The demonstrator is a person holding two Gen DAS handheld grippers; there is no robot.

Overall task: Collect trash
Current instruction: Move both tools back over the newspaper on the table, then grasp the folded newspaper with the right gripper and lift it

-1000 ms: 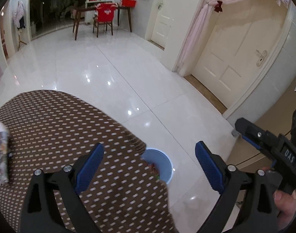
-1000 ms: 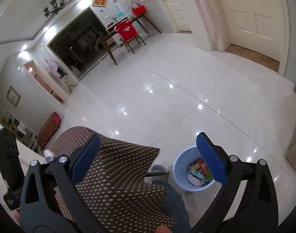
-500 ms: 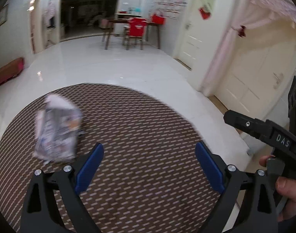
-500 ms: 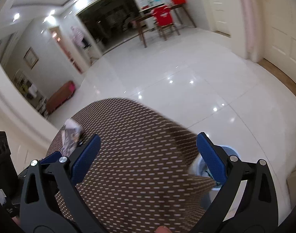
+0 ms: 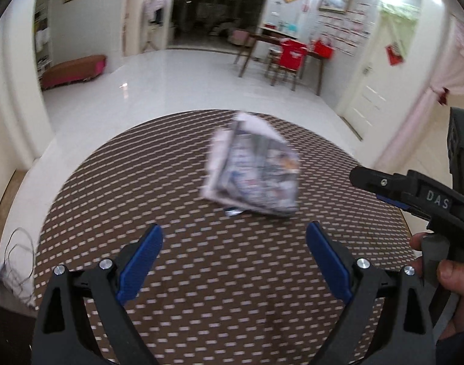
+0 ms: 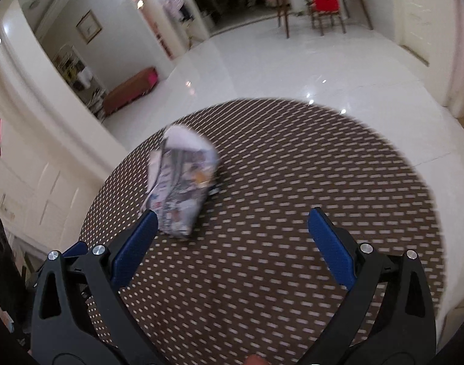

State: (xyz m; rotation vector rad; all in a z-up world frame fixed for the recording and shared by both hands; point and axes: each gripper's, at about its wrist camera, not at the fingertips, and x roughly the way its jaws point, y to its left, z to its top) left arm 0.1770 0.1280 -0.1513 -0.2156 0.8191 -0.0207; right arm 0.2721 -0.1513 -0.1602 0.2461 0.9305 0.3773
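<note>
We count one piece of trash, a crumpled printed wrapper (image 5: 251,167) in white, grey and blue with a spot of orange, blurred in both views, lying alone on the round bench (image 5: 201,273) with its brown cloth of pale dashes; no container shows in either view. We hold two grippers: the left gripper (image 5: 233,261) has its blue-padded fingers spread wide with nothing between them, the wrapper ahead of them and a little to the right. The right gripper (image 6: 232,243) is likewise wide and empty, the wrapper near its left finger (image 6: 134,246), and a hand (image 5: 454,273) grips its handle.
</note>
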